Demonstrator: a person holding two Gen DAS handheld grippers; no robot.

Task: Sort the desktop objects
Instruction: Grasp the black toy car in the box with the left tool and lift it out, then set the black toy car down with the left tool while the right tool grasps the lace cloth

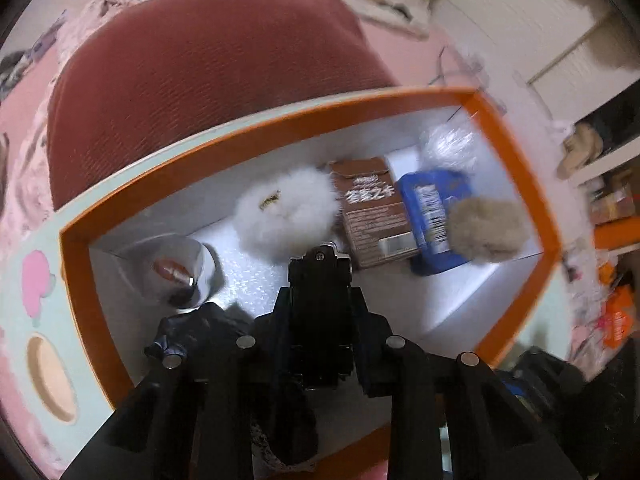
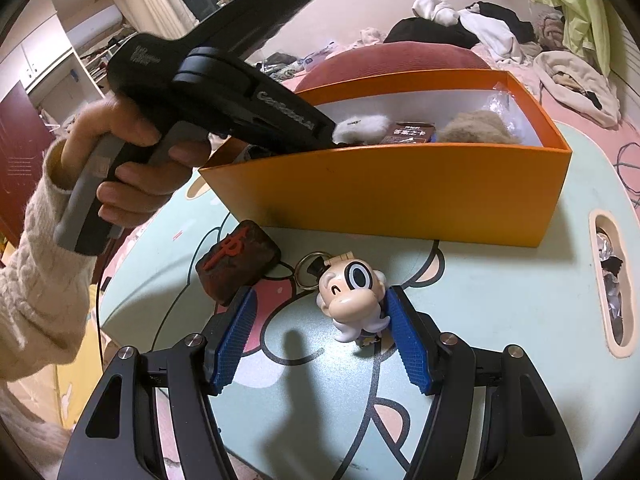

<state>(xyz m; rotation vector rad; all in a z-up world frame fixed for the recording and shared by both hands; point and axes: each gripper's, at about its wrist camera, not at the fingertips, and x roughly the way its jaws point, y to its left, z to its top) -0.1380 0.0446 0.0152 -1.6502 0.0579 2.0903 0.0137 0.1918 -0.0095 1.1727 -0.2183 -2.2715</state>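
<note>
An orange box (image 1: 516,152) (image 2: 380,196) stands on the mint cartoon table (image 2: 500,300). Inside lie a white fluffy ball (image 1: 284,212), a brown card box (image 1: 372,212), a blue packet (image 1: 432,216), a tan fluffy ball (image 1: 486,228) and a shiny silver object (image 1: 176,268). My left gripper (image 1: 320,258) reaches down into the box, jaws shut on a small black object (image 1: 320,280). My right gripper (image 2: 320,340) is open over the table, with a white-bearded figurine keychain (image 2: 354,300) between its fingers, close to the right pad (image 2: 408,344). A dark mahjong-tile plush (image 2: 236,260) lies to the left.
A red cushion (image 1: 200,80) lies behind the box. Clothes (image 2: 480,28) are piled on the pink bed beyond. The table has a handle slot (image 2: 612,284) at its right edge. A black crumpled item (image 1: 200,328) sits in the box's near corner.
</note>
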